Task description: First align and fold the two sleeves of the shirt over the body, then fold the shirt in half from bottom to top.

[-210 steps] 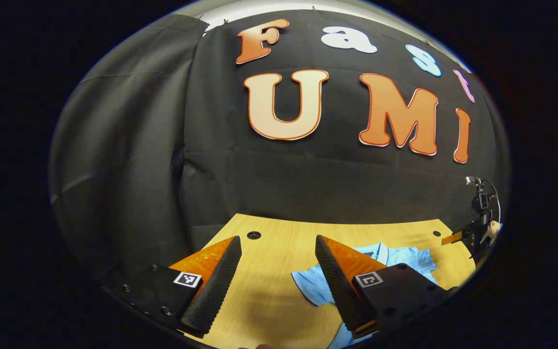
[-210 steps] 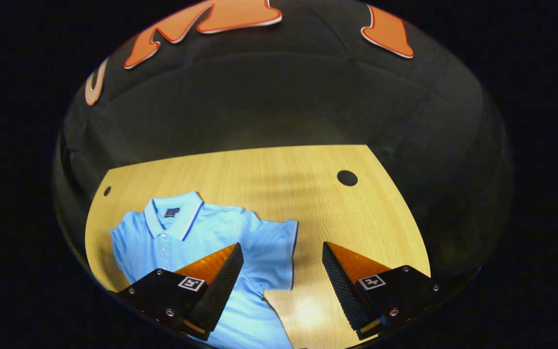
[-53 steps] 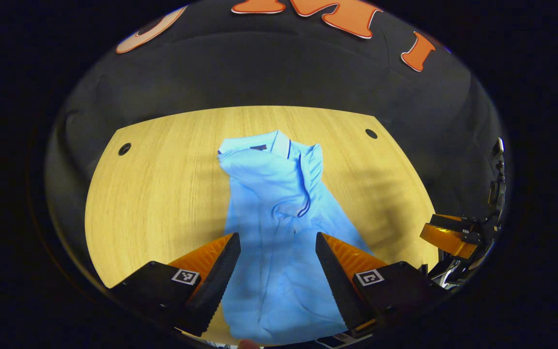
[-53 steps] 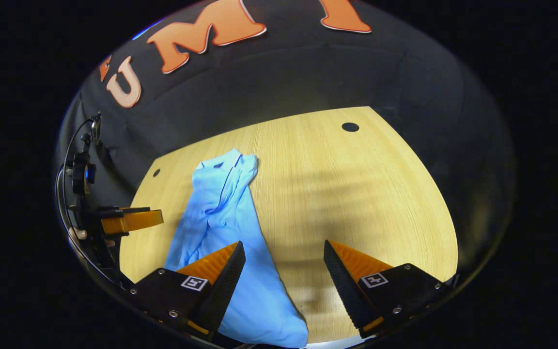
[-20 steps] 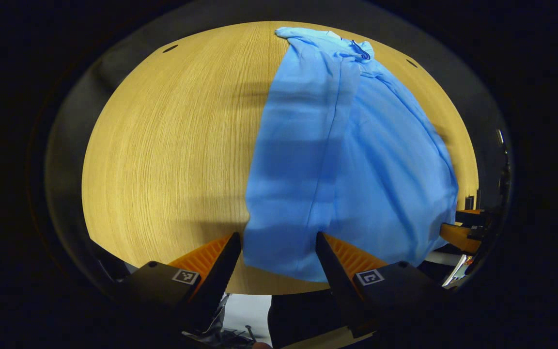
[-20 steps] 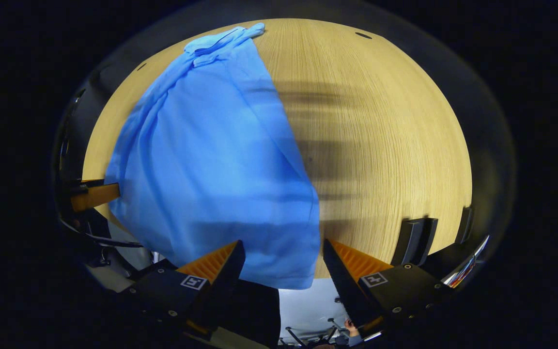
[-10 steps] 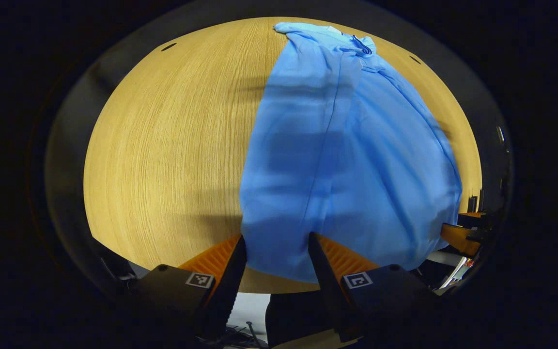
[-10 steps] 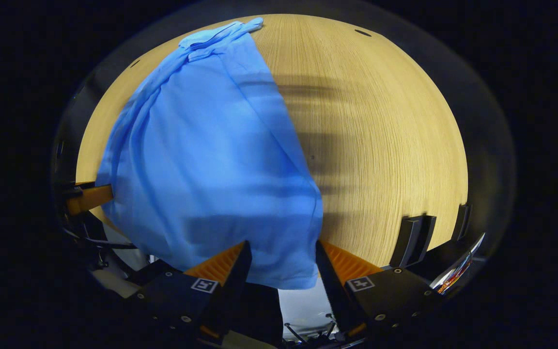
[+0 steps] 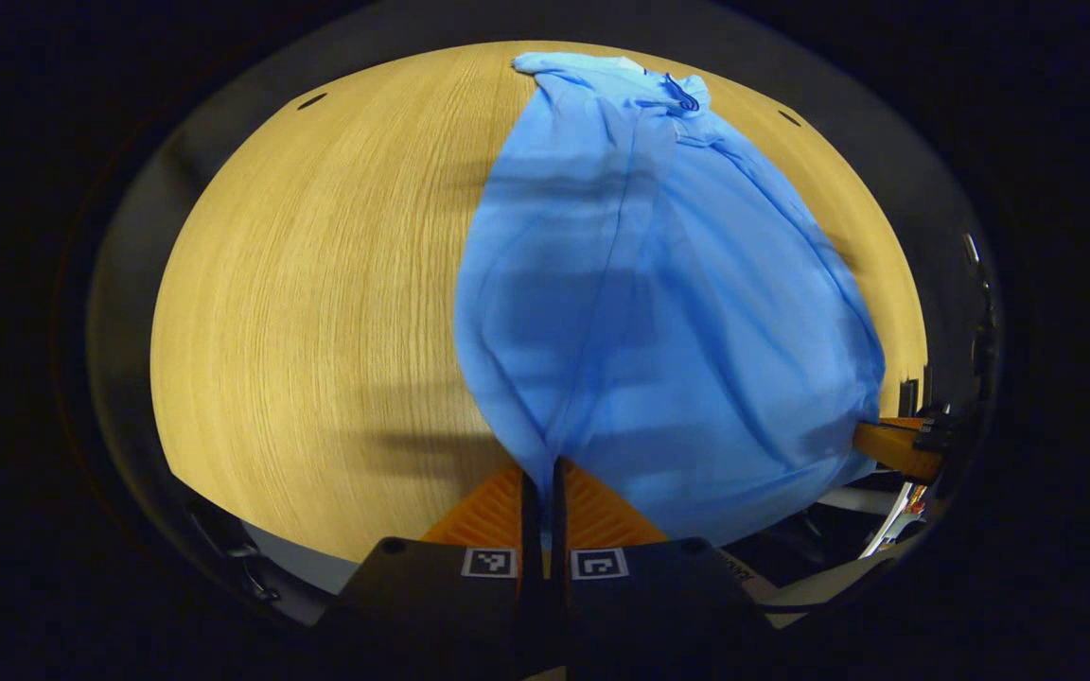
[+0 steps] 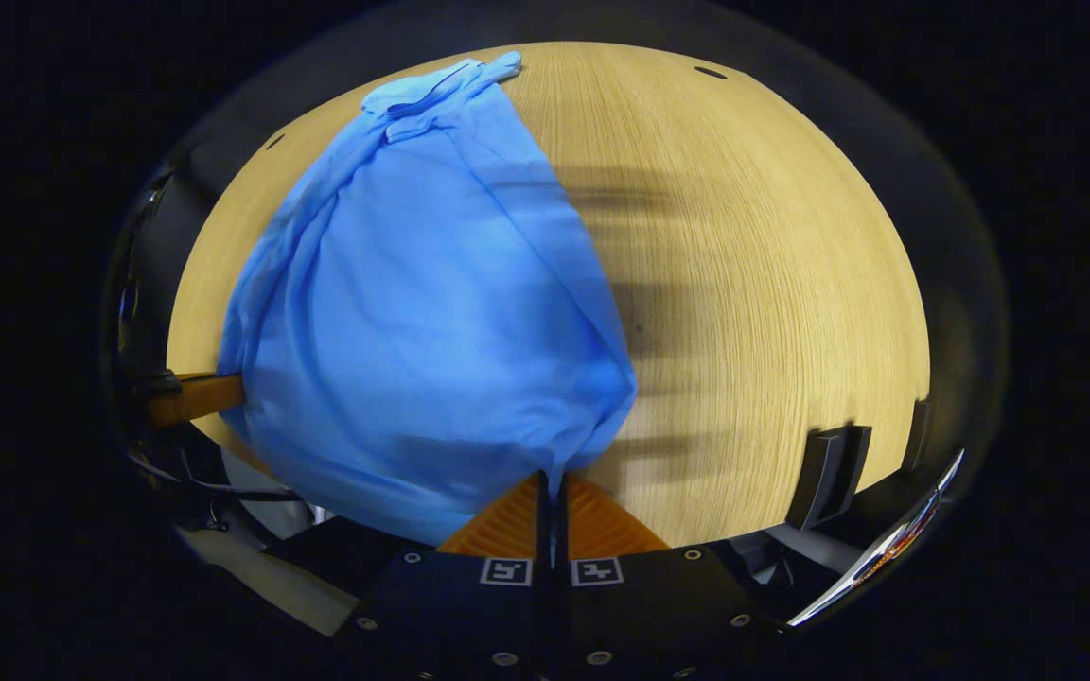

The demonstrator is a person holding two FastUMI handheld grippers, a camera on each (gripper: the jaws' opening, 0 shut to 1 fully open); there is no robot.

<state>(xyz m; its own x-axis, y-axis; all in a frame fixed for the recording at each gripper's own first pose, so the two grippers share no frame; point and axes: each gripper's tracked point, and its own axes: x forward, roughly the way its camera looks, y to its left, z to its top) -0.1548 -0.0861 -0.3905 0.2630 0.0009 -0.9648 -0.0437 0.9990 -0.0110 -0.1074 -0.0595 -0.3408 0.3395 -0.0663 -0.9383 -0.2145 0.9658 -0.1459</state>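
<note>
The light blue polo shirt (image 9: 659, 303) lies lengthwise on the wooden table (image 9: 318, 284), sleeves folded in over the body, collar at the far end. In the left gripper view my left gripper (image 9: 542, 470) is shut on the shirt's bottom hem at its left corner, and the cloth puckers toward it. In the right gripper view the shirt (image 10: 422, 312) spreads the same way, and my right gripper (image 10: 551, 482) is shut on the hem's right corner at the table's near edge. The other gripper (image 9: 895, 446) shows at the shirt's far corner, also as the other gripper (image 10: 190, 397).
The wooden table (image 10: 772, 284) has small dark holes (image 10: 710, 72) near its far corners. Two dark clamp-like pieces (image 10: 827, 473) stick up at the near right edge. Beyond the near edge the floor and some stand parts are dimly visible.
Both grippers have gone from open around the bottom hem to shut on it, one at each corner. The cloth now bunches toward each grip and the hem has lifted slightly.
</note>
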